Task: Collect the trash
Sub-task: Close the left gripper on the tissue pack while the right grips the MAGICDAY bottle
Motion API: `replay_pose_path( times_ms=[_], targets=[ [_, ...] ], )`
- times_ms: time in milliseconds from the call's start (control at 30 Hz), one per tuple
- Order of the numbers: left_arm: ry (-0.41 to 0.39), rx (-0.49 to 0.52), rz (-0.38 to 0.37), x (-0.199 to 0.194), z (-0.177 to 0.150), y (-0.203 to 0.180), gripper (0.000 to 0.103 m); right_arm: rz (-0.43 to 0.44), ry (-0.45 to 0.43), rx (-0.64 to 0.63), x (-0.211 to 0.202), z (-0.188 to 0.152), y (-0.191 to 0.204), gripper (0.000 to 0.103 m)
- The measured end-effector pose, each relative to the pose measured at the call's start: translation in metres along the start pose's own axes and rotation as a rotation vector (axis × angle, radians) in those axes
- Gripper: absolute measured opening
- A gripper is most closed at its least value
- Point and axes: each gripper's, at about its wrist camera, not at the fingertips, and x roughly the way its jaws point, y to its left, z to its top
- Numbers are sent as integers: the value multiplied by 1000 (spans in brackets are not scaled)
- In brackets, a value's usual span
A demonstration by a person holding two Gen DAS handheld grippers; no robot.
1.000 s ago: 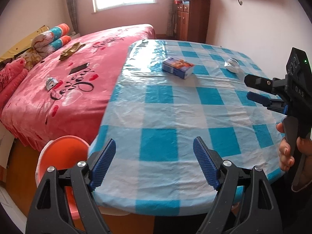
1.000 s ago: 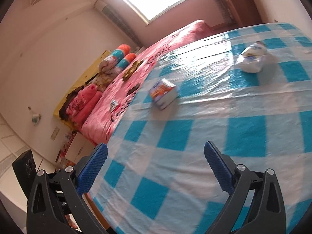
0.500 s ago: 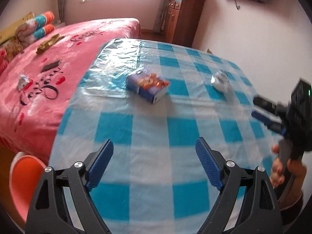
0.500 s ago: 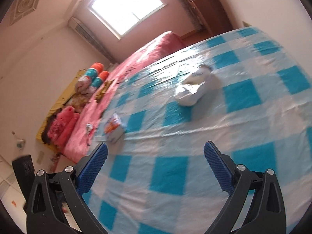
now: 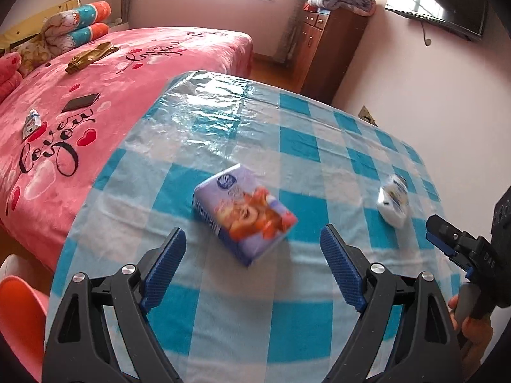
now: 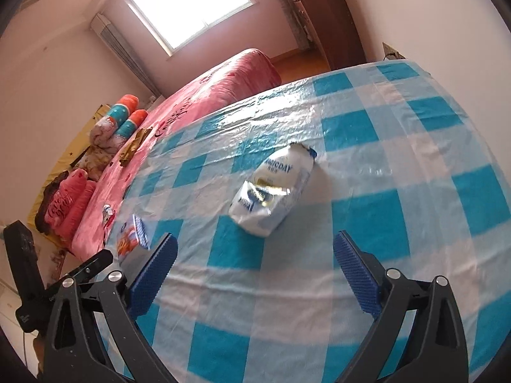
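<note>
A purple and orange carton (image 5: 244, 215) lies flat on the blue checked table (image 5: 287, 146). My left gripper (image 5: 254, 268) is open and empty, just short of the carton, jaws either side of its near corner. A crumpled white wrapper (image 6: 274, 188) lies further right on the table; it also shows in the left wrist view (image 5: 393, 203). My right gripper (image 6: 255, 274) is open and empty, a little short of the wrapper. The carton shows small at the left of the right wrist view (image 6: 132, 234).
A pink bed (image 5: 95, 95) runs along the table's left side, with a phone (image 5: 81, 102), a gold wrapper (image 5: 91, 56) and a small packet (image 5: 31, 123) on it. An orange chair (image 5: 19, 312) stands at the near left. A brown cabinet (image 5: 329, 48) stands behind.
Both grippers have moved forward over the table. The carton is now close in front of the left gripper and the wrapper close in front of the right gripper. Both stay open.
</note>
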Motion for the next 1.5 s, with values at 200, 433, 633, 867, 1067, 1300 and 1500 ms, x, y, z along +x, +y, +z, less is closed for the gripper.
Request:
replay_pose_path(
  times_ms=[200,433,633,867,1067,1300,1500],
  targets=[
    [-3,-16,34,16,9,2,87,-41,33,-13,20,12,1,85],
    [3,-30,66,31,17,5,87,-91,59,-64,40,24,7,85],
    [11,-35,77,37,18,6,78,-129,68,-105,51,27,11,85],
    [-3,-31,70,42,20,7,70,-164,62,-146,60,31,17,84],
    [-9,-8,66,42,19,5,69,-264,57,-259,73,27,32,81],
    [-10,0,53,39,17,5,67,-262,51,-286,73,24,35,74],
    [-12,11,46,37,11,2,67,-239,50,-280,69,22,32,71]
  ],
)
